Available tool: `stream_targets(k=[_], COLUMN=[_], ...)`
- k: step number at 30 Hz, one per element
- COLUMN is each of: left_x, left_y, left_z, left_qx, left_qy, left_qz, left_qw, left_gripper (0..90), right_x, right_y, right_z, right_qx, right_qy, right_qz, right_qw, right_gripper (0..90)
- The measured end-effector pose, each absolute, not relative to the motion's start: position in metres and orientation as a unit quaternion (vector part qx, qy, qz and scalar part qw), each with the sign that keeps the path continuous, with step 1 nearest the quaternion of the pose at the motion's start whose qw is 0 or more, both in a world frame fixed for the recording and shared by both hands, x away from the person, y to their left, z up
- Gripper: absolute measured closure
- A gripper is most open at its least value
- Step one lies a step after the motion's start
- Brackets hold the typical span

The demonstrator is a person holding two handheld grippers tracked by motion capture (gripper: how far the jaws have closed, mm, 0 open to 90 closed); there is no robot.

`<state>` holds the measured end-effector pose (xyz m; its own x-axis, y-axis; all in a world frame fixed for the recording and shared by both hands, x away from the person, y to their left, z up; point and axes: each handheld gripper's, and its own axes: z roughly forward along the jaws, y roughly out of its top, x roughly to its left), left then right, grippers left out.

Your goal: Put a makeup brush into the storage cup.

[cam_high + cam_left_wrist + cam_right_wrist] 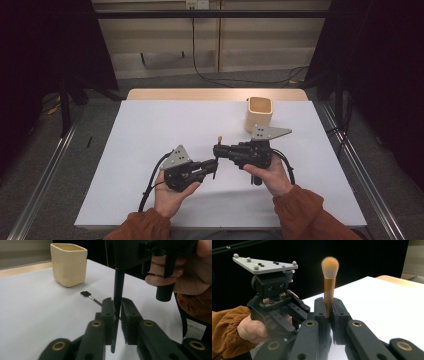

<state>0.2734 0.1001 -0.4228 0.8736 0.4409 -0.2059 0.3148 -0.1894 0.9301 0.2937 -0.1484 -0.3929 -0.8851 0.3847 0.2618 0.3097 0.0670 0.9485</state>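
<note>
Copper ferrule, tan fluffy bristles, slim black handle: that's the brush (329, 285), and we see it standing upright, well in front of the cup (260, 114), over the middle of the worktop (150, 130). Right tool (329, 312) is clamped tight on it at the ferrule base, bristles up. Left tool (117, 312) sits lower on the black handle, jaws nearly closed around it; we read it as barely gripping or just letting go, hard to tell which. So both tools meet at the brush, short of the cup.

We judge this a handover, left to right, about mid-task: brush is lifted and passed, drop into the cup not yet done. Cup is cream, matte, ceramic-looking, squarish with rounded corners, open top, looks empty from above. A second small thin black stick-like item (87, 295) lies flat on the worktop just in front of the cup, likely next. Worktop is smooth, white, matte.
</note>
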Motion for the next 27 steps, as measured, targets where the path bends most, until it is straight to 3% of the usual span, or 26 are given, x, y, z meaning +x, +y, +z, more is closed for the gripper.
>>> stream_targets(k=[5,19,27], left_x=[0.274,0.274,0.278], left_y=[0.101,0.105,0.107], left_z=[-0.422,-0.417,-0.419], left_qx=[0.764,0.758,0.762], left_qy=[0.254,0.267,0.274], left_qz=[0.056,0.075,0.081], left_qw=[0.590,0.591,0.581], left_gripper=[68.8,23.5,5.2], right_x=[0.294,0.295,0.294], right_y=[-0.150,-0.155,-0.159], right_z=[-0.392,-0.391,-0.389], right_qx=[0.239,0.239,0.238], right_qy=[0.729,0.724,0.722], right_qz=[0.640,0.645,0.647], right_qw=[0.037,0.049,0.057], right_gripper=[83.7,83.6,83.7])
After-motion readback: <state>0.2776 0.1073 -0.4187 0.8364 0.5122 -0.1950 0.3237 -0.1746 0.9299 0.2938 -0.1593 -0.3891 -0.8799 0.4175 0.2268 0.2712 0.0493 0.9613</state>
